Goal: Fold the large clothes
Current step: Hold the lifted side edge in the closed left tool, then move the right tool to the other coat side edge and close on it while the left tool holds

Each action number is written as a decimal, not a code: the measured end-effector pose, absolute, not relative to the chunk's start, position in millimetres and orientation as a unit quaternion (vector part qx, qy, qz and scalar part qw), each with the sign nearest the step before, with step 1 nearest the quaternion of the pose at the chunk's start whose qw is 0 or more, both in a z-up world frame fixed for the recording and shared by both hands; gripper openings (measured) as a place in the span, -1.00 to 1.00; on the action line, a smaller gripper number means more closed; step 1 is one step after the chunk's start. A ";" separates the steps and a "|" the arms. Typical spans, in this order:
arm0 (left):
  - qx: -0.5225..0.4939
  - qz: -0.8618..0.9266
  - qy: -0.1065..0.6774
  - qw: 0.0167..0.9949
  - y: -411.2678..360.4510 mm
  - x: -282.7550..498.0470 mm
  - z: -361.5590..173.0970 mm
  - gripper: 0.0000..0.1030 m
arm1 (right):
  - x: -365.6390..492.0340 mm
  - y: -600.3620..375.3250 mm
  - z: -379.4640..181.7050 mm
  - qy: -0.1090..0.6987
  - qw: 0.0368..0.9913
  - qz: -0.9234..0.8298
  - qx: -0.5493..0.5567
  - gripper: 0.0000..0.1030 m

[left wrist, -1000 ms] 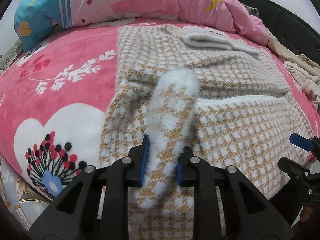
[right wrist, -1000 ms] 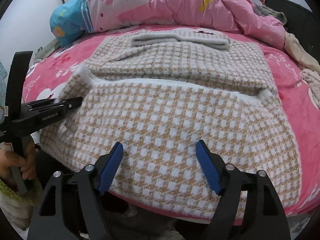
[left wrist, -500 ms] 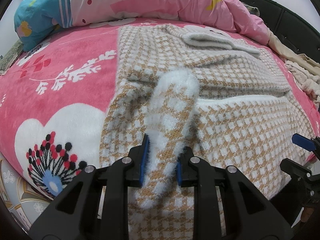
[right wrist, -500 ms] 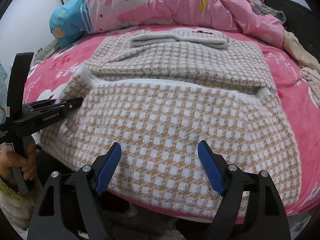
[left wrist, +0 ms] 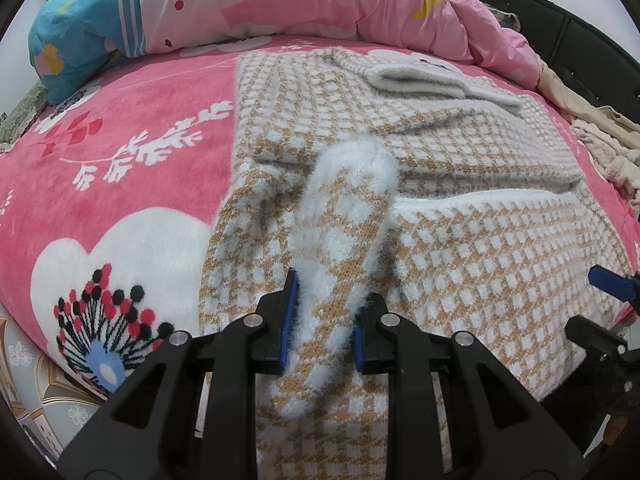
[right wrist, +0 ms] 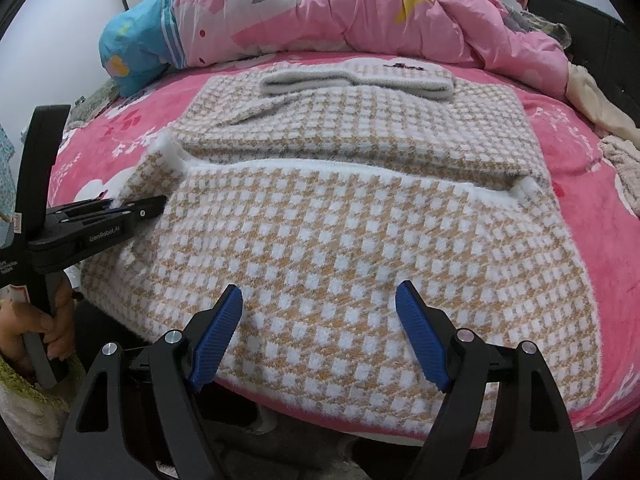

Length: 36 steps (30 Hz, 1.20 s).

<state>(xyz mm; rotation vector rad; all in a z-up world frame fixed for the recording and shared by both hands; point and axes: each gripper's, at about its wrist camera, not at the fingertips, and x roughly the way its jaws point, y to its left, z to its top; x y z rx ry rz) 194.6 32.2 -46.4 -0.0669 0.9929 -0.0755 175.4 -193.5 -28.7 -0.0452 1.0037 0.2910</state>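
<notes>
White lettering "GenRobot.AI" runs along the black left tool (right wrist: 120,216) seen from the right wrist.

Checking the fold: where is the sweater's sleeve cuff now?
In the left wrist view, the sleeve cuff is pinched in the left tool, lifted over the sweater.

The bed (right wrist: 568,128) is covered by a pink fleece blanket (left wrist: 132,128) printed with white hearts, white sprigs and a black-and-red flower. A tan-and-white checked sweater (right wrist: 352,224) lies flat across the middle of it, its lower part folded up over the body, reaching the near edge of the bed. At the far end a rumpled pink quilt (right wrist: 360,8) is heaped beside a blue pillow (left wrist: 76,36). Beige and cream clothes (left wrist: 600,136) are bunched along the right edge.
</notes>
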 end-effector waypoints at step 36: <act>0.003 -0.010 0.486 0.874 20.7 196.9 -45.3 -0.54 | 263.1 -355.6 -37.9 0.493 0.851 0.167 0.073 0.15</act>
